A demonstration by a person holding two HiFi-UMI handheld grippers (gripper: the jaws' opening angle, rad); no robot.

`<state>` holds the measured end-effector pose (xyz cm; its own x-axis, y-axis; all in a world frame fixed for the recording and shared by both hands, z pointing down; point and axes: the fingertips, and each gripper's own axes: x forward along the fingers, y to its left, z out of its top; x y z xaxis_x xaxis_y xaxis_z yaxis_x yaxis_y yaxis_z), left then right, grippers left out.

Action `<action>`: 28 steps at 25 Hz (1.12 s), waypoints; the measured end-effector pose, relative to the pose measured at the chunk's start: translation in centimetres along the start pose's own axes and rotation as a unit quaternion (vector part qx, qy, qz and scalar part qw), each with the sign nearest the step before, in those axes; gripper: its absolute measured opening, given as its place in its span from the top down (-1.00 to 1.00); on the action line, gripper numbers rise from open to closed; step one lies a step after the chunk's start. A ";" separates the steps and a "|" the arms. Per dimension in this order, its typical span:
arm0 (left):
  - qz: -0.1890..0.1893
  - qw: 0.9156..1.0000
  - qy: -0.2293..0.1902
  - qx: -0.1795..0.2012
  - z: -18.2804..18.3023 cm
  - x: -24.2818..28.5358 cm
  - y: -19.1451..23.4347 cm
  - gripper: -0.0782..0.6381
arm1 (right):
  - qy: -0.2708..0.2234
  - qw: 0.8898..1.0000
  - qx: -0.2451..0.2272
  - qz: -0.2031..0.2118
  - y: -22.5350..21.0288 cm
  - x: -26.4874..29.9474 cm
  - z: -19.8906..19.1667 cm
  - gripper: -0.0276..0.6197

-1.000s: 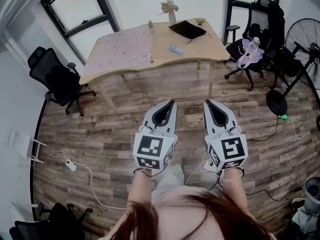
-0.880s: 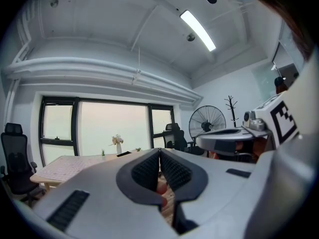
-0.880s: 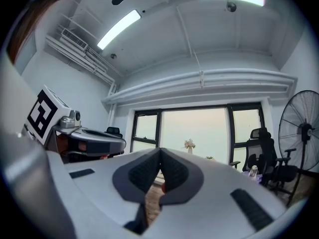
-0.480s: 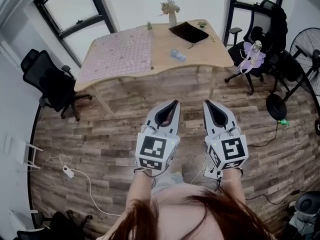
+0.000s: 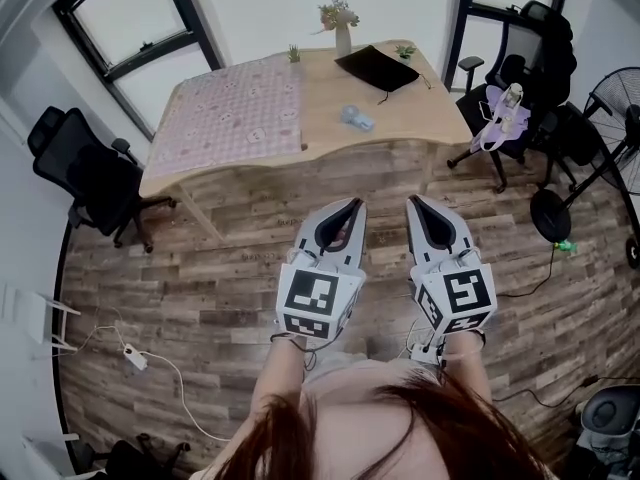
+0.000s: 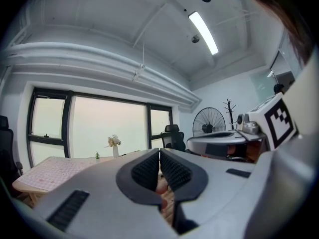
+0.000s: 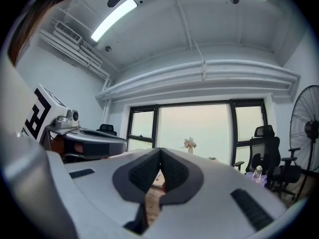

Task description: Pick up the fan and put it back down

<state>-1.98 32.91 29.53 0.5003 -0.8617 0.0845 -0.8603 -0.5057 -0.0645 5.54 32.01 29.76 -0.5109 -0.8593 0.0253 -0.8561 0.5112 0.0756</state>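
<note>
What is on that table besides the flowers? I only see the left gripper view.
Observer: In the head view a small blue thing lies on the table, near its front edge.
Visitor: Anything else up there?
Observer: A flat black thing lies at the back, right of the vase.
Visitor: Is the other gripper holding something?
Observer: No. The right gripper view shows the right gripper shut, with nothing between its jaws.
</note>
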 end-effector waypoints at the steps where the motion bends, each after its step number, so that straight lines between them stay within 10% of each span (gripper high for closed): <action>1: -0.001 1.000 -0.001 0.000 0.0 0.3 0.4 0.75 | 0.001 1.000 0.000 -0.002 0.0 0.5 -0.1 0.91; 28: 0.032 0.999 0.023 -0.029 -3.0 16.8 10.4 0.75 | 0.006 0.999 -0.022 0.032 -9.1 18.8 -3.0 0.91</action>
<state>-2.84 13.25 33.29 0.4408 -0.8883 0.1287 -0.8949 -0.4460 -0.0135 3.95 11.19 32.49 -0.5631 -0.8253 0.0427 -0.8175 0.5639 0.1172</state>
